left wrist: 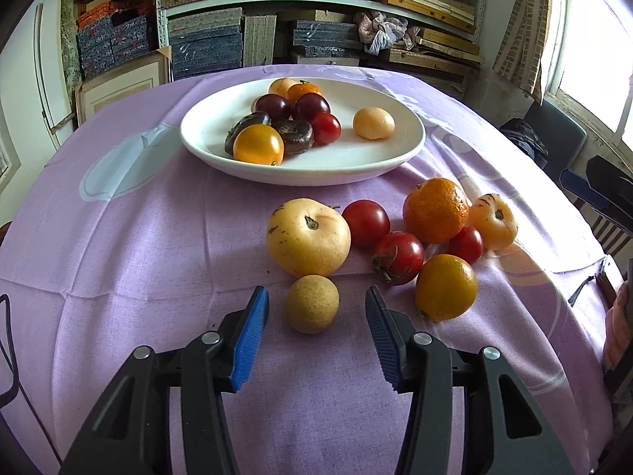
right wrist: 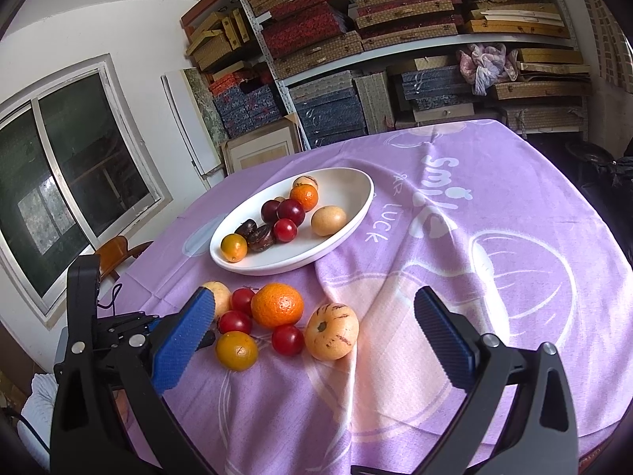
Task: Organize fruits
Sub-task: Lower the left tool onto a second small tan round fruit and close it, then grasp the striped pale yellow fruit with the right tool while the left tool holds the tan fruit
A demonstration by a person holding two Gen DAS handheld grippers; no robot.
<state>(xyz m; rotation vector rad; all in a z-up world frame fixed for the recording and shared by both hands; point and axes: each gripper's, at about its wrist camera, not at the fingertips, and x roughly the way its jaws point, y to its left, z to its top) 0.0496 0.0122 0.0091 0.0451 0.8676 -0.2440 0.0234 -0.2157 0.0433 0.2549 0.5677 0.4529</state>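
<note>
**Small tan fruit between the left jaws, not yet gripped**

Landmark: white oval plate [left wrist: 411, 134], on the lilac cloth [left wrist: 158, 237], already carrying about nine fruits.

Risks, as judged:
- Round, firm-looking small tan fruit [left wrist: 312, 304]; likely to squirt forward towards the plate if the pads meet it off-centre or too near the tips.
- Large pale yellow fruit [left wrist: 308, 236] just plateward of it, near or touching; a nudge could set either rolling on the cloth.
- Red tomato with a dried calyx [left wrist: 397, 257] and yellow-orange fruit [left wrist: 446, 287] close beside the far jaw; could be clipped on the lift.
- Cloth creased and draped; loose fruit may wander towards the table edge.
- Plate crowded on one side; a drop there could knock fruit over the rim.

Position:
- Small tan fruit on the cloth, on the near side of the plate, well short of it, the nearest of the loose cluster.
- Left gripper [left wrist: 316, 303] partly open, straddling that fruit; visible gaps on both sides, pads not pressing, nothing held.
- Right gripper [right wrist: 316, 308] wide open, empty, hovering on the near side of the plate, above the cluster; striped pale fruit [right wrist: 332, 330] showing between its fingers, untouched.
</note>
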